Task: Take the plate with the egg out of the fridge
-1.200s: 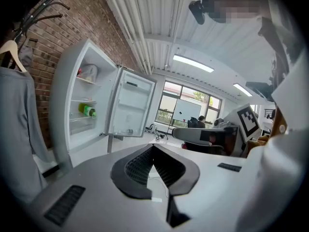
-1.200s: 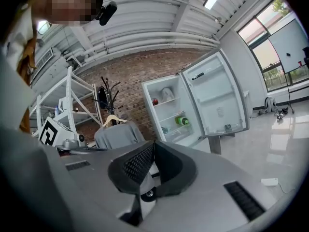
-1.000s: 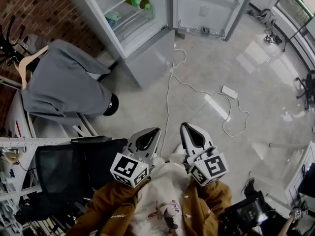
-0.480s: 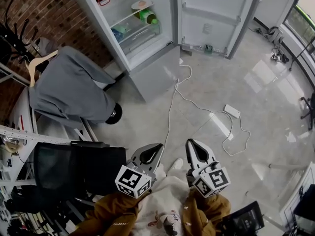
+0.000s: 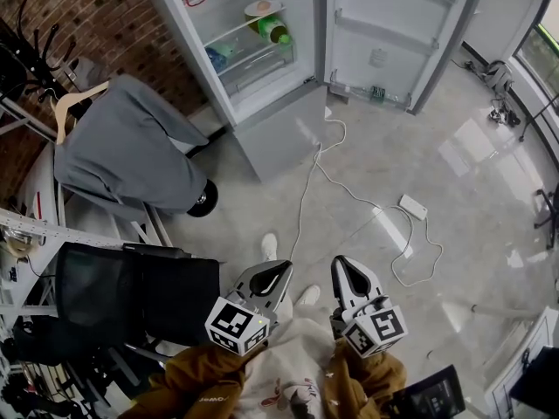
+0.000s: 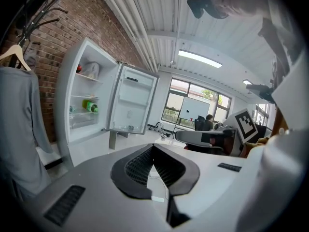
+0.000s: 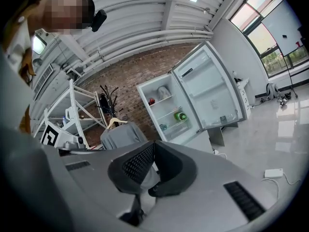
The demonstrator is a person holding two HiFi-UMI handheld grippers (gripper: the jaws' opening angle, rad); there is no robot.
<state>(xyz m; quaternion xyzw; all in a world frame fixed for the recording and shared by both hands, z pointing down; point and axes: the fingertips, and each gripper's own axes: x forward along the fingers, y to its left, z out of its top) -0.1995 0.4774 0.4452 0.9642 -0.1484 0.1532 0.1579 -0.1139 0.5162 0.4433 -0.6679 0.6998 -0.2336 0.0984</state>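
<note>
fridge (image 5: 279, 129) shows fuller than before | left tool (image 5: 284, 270), right tool (image 5: 339, 264) pressed together (empty)

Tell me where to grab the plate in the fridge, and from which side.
Probably the front rim of the plate, coming in level through the open front of the fridge. The plate lies flat and is walled in behind and at the sides, so only that edge is free.

fridge (image 5: 281, 129) white | bottle (image 5: 274, 31) green | wall (image 5: 105, 20) red brick | garment (image 5: 122, 151) grey
</note>
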